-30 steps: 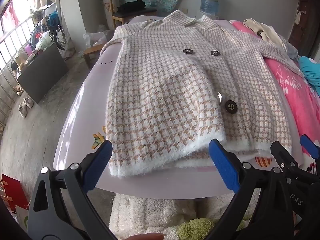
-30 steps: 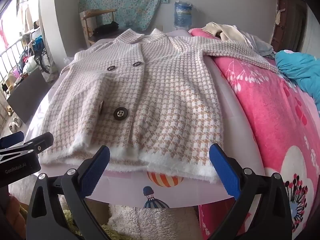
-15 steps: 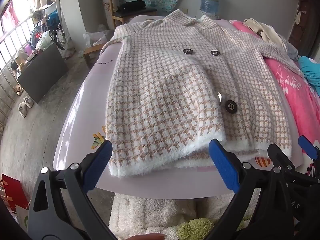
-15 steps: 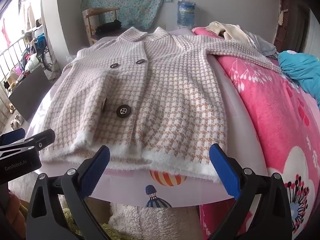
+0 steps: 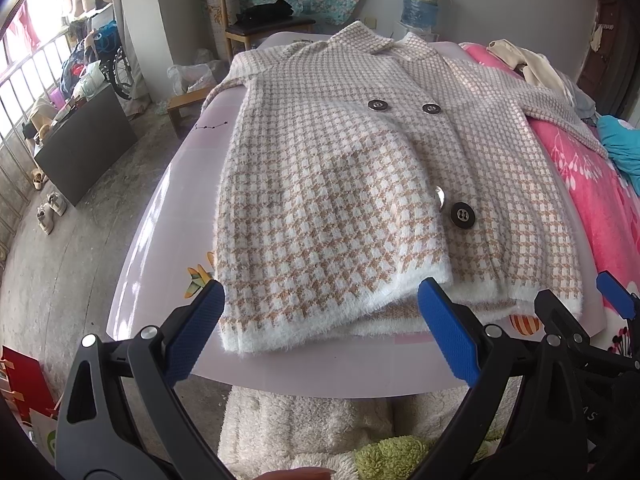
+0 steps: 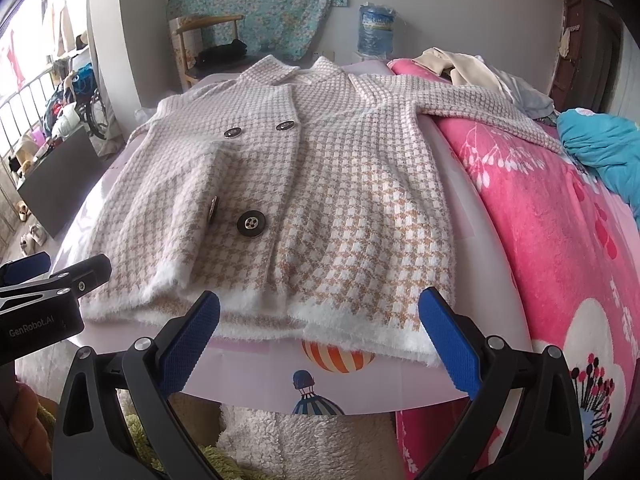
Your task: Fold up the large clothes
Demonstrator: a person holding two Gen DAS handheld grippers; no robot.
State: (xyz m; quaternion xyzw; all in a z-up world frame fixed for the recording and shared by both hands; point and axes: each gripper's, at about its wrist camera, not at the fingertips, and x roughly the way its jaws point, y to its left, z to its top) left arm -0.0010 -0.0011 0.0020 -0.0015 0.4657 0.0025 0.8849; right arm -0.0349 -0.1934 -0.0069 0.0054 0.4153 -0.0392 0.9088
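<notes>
A beige and white houndstooth coat [image 5: 340,184] with dark buttons lies flat, collar away from me, on a pale lilac sheet [image 5: 160,240]; it also shows in the right wrist view [image 6: 340,200]. Its right sleeve stretches out over the pink blanket. My left gripper [image 5: 324,332] is open and empty, just short of the hem's left part. My right gripper [image 6: 320,332] is open and empty, just short of the hem's right part. Each gripper shows at the edge of the other's view.
A pink floral blanket [image 6: 560,240] covers the bed's right side, with a teal garment [image 6: 600,148] and cream clothes [image 6: 460,64] on it. A wooden chair [image 5: 256,28] and water bottle [image 5: 420,0] stand behind. Fluffy cream fabric [image 5: 300,432] lies below the bed's near edge.
Both grippers have edged slightly forward toward the hem. The coat has not moved.
</notes>
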